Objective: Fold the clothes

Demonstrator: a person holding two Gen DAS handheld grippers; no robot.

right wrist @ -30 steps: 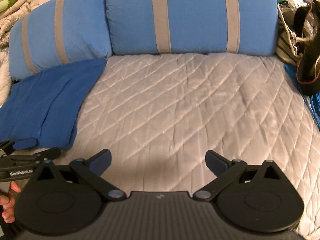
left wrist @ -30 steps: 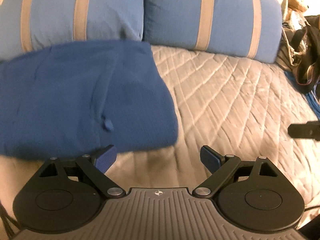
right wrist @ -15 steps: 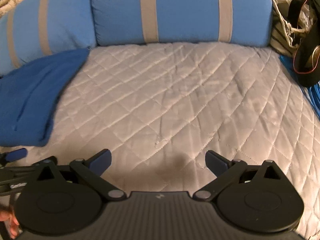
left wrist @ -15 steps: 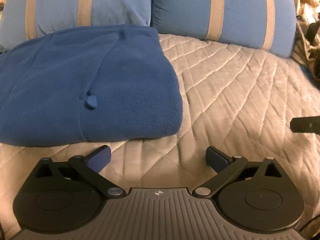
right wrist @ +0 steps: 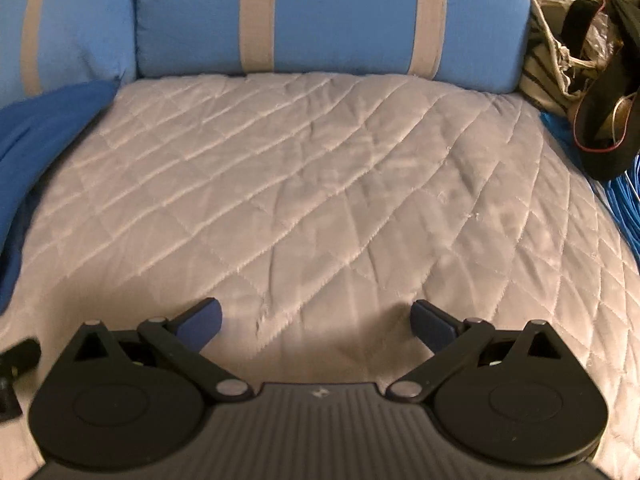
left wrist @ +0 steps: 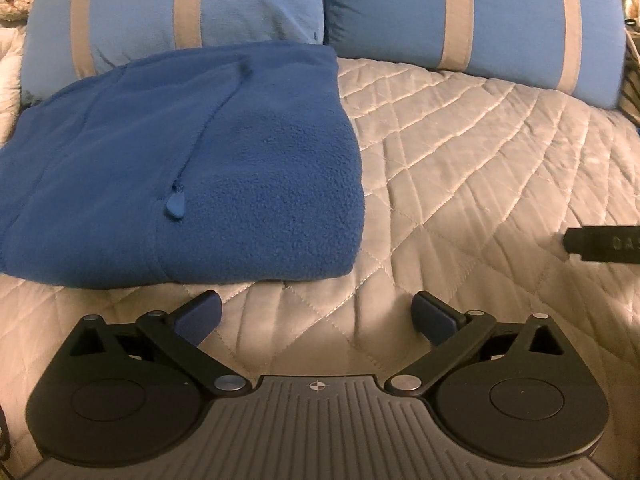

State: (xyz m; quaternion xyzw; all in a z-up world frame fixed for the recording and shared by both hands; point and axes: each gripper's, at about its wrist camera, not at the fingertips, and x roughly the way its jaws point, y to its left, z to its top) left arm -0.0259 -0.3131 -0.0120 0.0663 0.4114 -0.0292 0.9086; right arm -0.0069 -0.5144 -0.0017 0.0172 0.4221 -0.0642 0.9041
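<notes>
We see the royal-blue fleece zip garment point(left wrist: 200, 168) lying as a neat, thick rectangle on the pale grey quilted bed cover point(left wrist: 480, 152), its far edge touching the light-blue pillows with beige stripes point(left wrist: 180, 4). Its near edge and right edge are rounded and even, with layers stacked beneath, and the small blue zip pull point(left wrist: 176, 205) rests flat on top. We judge this garment to be folded: no sleeve or hem trails out where we can see, though its left side runs past the frame.

Our left gripper point(left wrist: 316, 312) hangs just short of the fleece's near edge, its fingers point(left wrist: 200, 314) spread wide with only quilt between them; nothing is held. Our right gripper point(right wrist: 316, 320) sits over bare quilt well to the right of the fleece, which shows only as a blue strip point(right wrist: 36, 128) at the left of that view. Its fingers are likewise wide apart and empty.

As for what remains, we cannot tell much. The open stretch of quilt carries no other garment. A heap of bags and dark straps point(right wrist: 592, 80) sits at the right edge of the bed, but we cannot say whether it holds clothes awaiting folding. If more is to be folded, it has to be fetched first.
</notes>
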